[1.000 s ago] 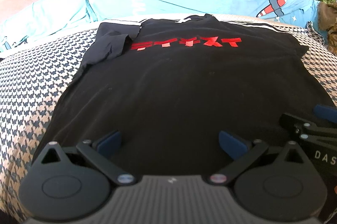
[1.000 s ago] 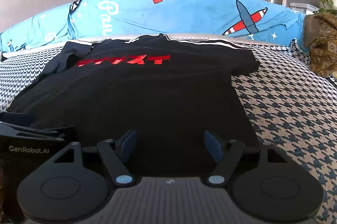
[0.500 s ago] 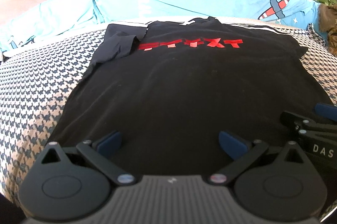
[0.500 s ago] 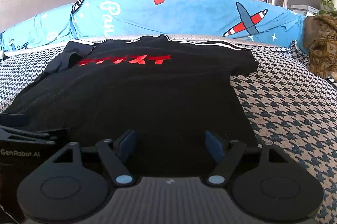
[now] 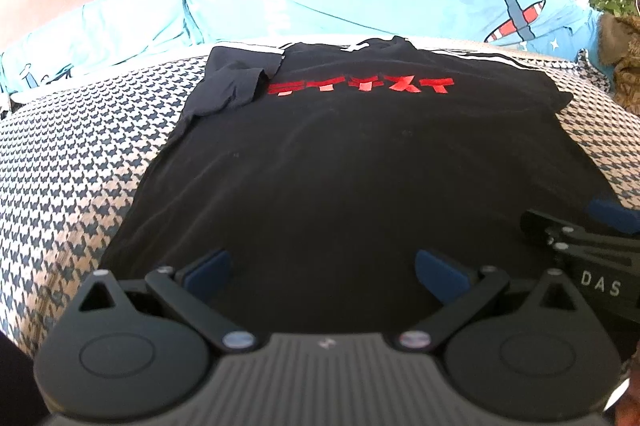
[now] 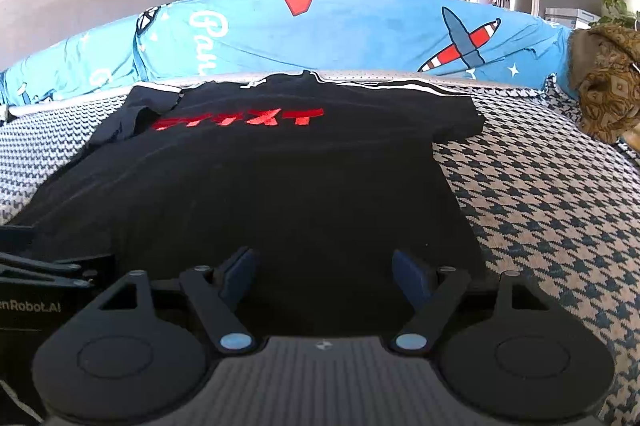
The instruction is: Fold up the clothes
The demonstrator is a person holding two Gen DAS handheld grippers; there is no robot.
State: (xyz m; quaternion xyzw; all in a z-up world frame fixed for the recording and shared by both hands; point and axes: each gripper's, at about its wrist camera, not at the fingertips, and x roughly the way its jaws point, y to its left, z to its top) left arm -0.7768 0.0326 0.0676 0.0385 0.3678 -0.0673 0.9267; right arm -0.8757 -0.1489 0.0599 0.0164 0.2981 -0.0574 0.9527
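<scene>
A black T-shirt (image 5: 352, 162) with red lettering lies flat, front up, on a houndstooth cover (image 5: 72, 162), collar at the far end. Its left sleeve (image 5: 232, 86) is folded inward over the chest; the right sleeve (image 6: 460, 114) lies spread out. My left gripper (image 5: 324, 268) hovers open over the hem, nothing between its blue pads. My right gripper (image 6: 324, 268) is open too, above the hem further right, with only shirt fabric below. Each gripper shows at the edge of the other's view: the right gripper (image 5: 592, 246), the left gripper (image 6: 40, 282).
A light blue sheet with aeroplane prints (image 6: 360, 34) rises behind the shirt. A brown patterned cloth (image 6: 608, 86) lies at the far right. Houndstooth cover (image 6: 540, 206) stretches right of the shirt. Chairs, a table and a fridge stand far behind.
The left wrist view has shifted left, so more houndstooth cover shows beside the shirt's left edge. The right gripper has stayed in place, still open.
</scene>
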